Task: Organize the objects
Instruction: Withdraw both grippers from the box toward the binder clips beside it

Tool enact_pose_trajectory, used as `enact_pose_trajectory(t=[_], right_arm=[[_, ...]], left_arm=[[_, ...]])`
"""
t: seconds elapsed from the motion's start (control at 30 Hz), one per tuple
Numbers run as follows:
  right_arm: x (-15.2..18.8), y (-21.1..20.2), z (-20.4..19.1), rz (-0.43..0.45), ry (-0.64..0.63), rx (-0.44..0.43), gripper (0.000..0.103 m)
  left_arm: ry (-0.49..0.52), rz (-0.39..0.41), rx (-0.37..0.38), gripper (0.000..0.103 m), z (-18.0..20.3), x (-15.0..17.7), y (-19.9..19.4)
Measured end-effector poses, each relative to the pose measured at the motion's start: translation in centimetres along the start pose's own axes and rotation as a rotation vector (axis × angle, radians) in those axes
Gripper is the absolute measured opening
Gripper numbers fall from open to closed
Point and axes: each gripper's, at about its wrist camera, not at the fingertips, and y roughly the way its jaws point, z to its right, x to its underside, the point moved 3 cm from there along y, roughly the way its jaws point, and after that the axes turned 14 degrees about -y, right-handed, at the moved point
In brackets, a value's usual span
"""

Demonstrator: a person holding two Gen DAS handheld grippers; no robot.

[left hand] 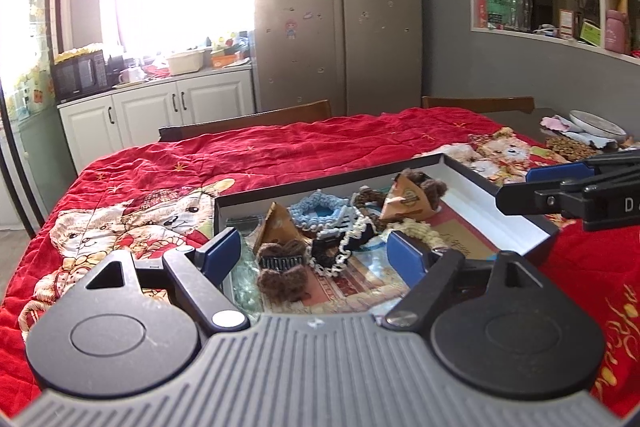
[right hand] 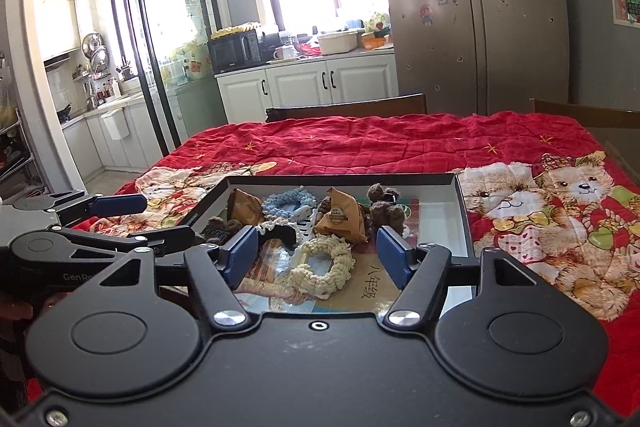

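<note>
Between my right fingers (right hand: 316, 257), spread apart and gripping nothing, a cream crochet ring (right hand: 322, 265) lies low in the box (right hand: 464, 211). Mid-frame beyond my left fingers (left hand: 316, 253), also parted and empty, sit a brown clip (left hand: 282, 267), blue ring (left hand: 316, 211) and paper packets (left hand: 408, 205).

**Count of items in and around the open box**

One shallow box (right hand: 464, 215) sits on one red bear-print quilt (right hand: 400, 147). Inside it lie three crocheted hair rings: one cream (right hand: 322, 265), one pale blue (right hand: 280, 203), one black with white edging (left hand: 340, 247). Two brown triangular packets (right hand: 340, 219) (right hand: 244, 207) are present, along with two fuzzy brown hair clips (left hand: 282, 267) (right hand: 386, 205). Two grippers, left (left hand: 316, 251) and right (right hand: 316, 255), are visible.
</note>
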Motion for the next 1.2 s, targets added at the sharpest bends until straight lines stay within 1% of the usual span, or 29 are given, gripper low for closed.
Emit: enact_pose_trajectory(t=[0.23, 0.47, 0.6, 0.8, 0.97, 1.13, 1.2], right_arm=[[0.4, -2.1, -0.7, 0.005, -0.027, -0.006, 0.066], [1.3, -4.0, -0.6, 0.008, -0.028, 0.003, 0.067], [1.9, -4.6, -0.3, 0.000, -0.016, 0.009, 0.067], [3.6, -4.7, -0.4, -0.042, -0.042, 0.012, 0.067], [5.3, -4.1, -0.4, -0.081, -0.032, 0.001, 0.067], [6.3, -4.4, -0.5, -0.085, -0.033, -0.011, 0.067], [6.5, -4.4, -0.6, -0.090, -0.035, -0.012, 0.067]], left_arm=[[0.042, -0.013, 0.036, 0.088, 0.8, 0.6, -1.4], [0.053, -0.029, 0.078, 0.089, 1.5, 1.5, -3.0], [0.039, -0.063, 0.099, 0.090, 1.9, 2.8, -3.2], [-0.030, -0.129, 0.113, 0.090, 2.9, 5.5, -3.1], [0.023, -0.178, 0.138, 0.090, 4.3, 7.5, -2.7], [0.031, -0.223, 0.160, 0.089, 4.7, 8.8, -2.2], [0.041, -0.234, 0.180, 0.089, 4.7, 9.0, -2.1]])
